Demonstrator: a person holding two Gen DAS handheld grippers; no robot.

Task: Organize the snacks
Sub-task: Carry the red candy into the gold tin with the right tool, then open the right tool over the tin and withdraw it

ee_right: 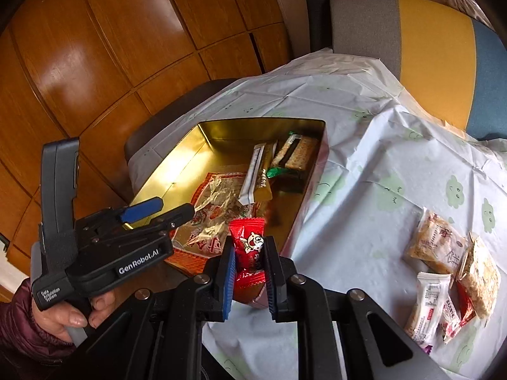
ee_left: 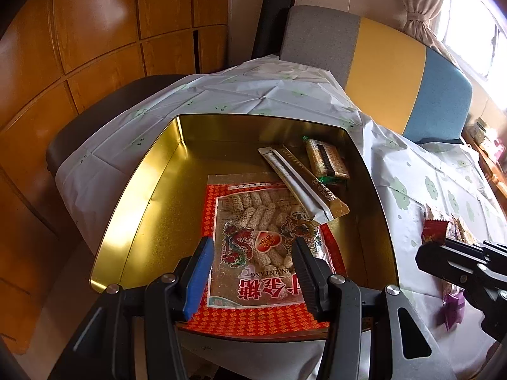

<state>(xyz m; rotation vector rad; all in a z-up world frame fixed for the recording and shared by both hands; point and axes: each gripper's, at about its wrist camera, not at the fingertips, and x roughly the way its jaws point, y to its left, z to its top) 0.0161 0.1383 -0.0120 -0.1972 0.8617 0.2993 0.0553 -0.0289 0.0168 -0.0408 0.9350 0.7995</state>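
Observation:
An open golden tin (ee_left: 152,196) stands on the clothed table. A big red bag of puffed-rice sweets (ee_left: 263,221), a long brown stick packet (ee_left: 304,183) and a cracker pack (ee_left: 326,158) lie inside it. My left gripper (ee_left: 253,272) hangs open over the red bag, nothing between its fingers. In the right wrist view my right gripper (ee_right: 248,247) is shut on a small red candy packet (ee_right: 248,237), held just before the near right corner of the tin (ee_right: 190,158). The left gripper (ee_right: 174,208) shows there too, over the tin's left side.
Several loose snack packets (ee_right: 443,269) lie on the white tablecloth (ee_right: 364,164) to the right of the tin. A grey, yellow and blue chair back (ee_left: 389,79) stands behind the table, wooden cabinets (ee_left: 79,47) to the left. A person's hand (ee_right: 73,313) holds the left gripper.

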